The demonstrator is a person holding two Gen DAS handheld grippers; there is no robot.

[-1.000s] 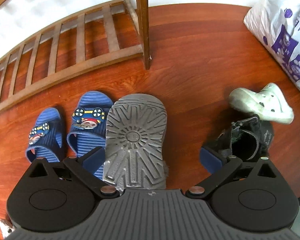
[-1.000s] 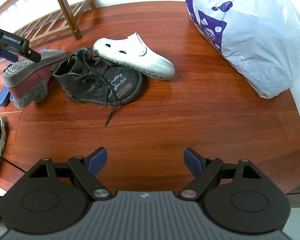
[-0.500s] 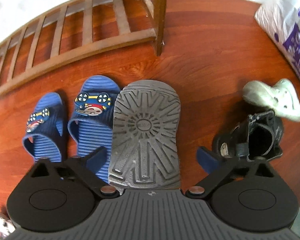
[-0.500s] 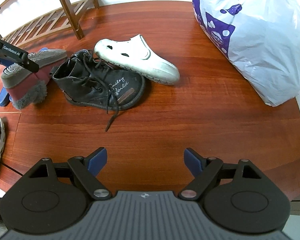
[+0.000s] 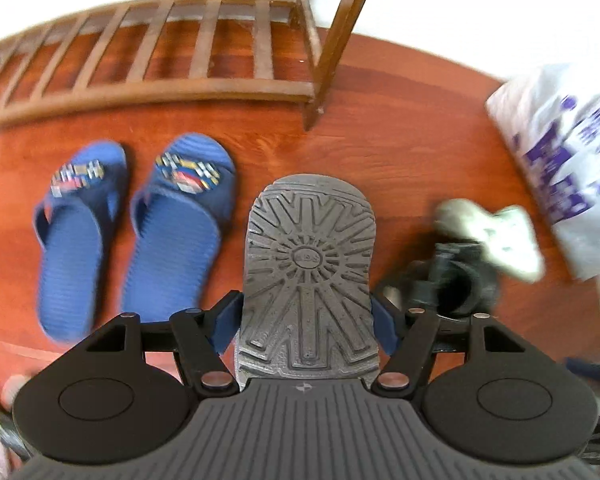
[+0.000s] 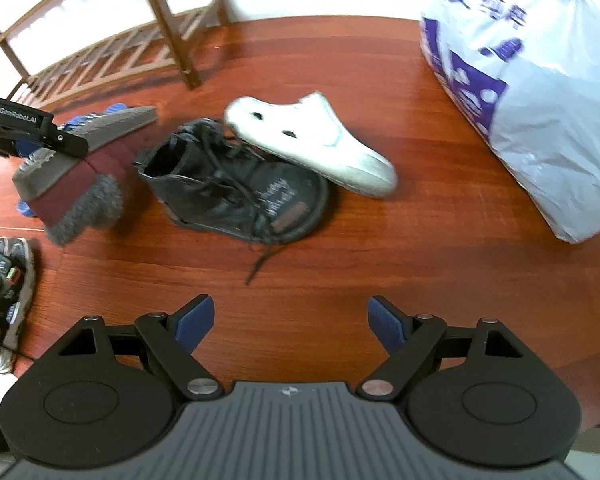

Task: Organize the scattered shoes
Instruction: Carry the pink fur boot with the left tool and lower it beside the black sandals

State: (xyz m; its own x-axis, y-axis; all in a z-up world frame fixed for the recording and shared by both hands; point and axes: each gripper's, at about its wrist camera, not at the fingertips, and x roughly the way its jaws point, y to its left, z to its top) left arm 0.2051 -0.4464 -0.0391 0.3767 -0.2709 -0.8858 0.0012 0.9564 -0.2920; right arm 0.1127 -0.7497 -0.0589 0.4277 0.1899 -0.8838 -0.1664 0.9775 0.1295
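A maroon fur-trimmed boot (image 5: 308, 248) hangs sole-up between the fingers of my left gripper (image 5: 306, 320). Its jaws are closing and both blue pads (image 5: 226, 320) press on the sides of the grey sole. The right wrist view shows the same boot (image 6: 72, 196) tilted just above the floor in the left gripper (image 6: 32, 132). A black lace-up boot (image 6: 240, 196) lies on the floor with a white clog (image 6: 312, 140) leaning on it. My right gripper (image 6: 288, 320) is open over bare floor in front of them.
Two blue slippers (image 5: 72, 232) (image 5: 176, 220) stand side by side before a wooden slatted rack (image 5: 160, 92). A white and purple plastic bag (image 6: 540, 100) sits at the right. A dark sneaker (image 6: 4, 300) lies at the far left edge.
The left jaws have narrowed onto the boot's sole. The boot has shifted right, away from the blue slippers. The right gripper has edged a little closer to the black boot and clog.
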